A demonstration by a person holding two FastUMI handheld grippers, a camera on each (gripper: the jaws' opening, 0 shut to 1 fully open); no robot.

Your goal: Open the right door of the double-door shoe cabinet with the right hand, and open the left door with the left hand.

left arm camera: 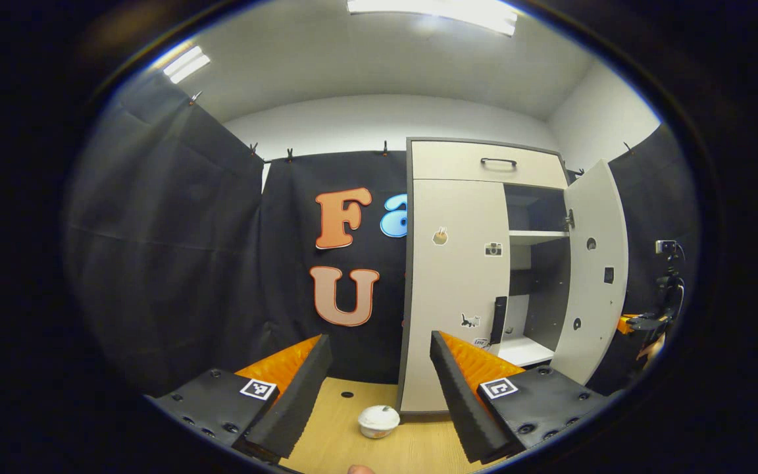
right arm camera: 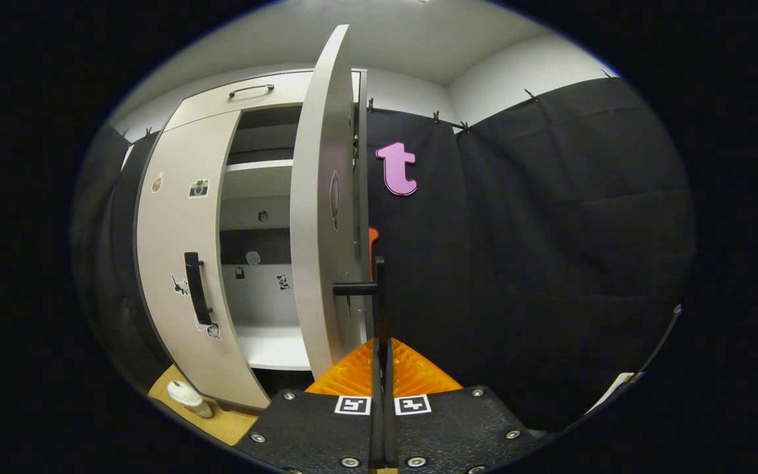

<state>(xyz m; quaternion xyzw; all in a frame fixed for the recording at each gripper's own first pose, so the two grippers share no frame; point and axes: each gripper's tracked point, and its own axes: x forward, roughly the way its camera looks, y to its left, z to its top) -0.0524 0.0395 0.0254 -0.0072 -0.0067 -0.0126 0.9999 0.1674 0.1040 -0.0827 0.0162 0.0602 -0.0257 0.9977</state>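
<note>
The shoe cabinet (left arm camera: 484, 197) stood against the black cloth wall on a wooden floor (left arm camera: 339, 421), w/ a drawer (left arm camera: 487, 164) across the top. Right door (left arm camera: 593, 276) was swung wide open, so you could see the shelves (left arm camera: 537, 234) inside. Left door (left arm camera: 454, 289) was shut flat, stickers on it, its black handle (left arm camera: 498, 320) near the inner edge.

Left gripper (left arm camera: 379, 375) hung back in front of the cabinet — fingers spread wide apart, nothing between them, well short of the left door handle. A small white bowl (left arm camera: 379, 421) sat on the floor just below.

Right gripper (right arm camera: 382, 359) had its fingers pressed together on the right door's handle (right arm camera: 369, 289) — the thin black bar ran right down btwn them, door edge-on beside it in the right gripper view.
</note>
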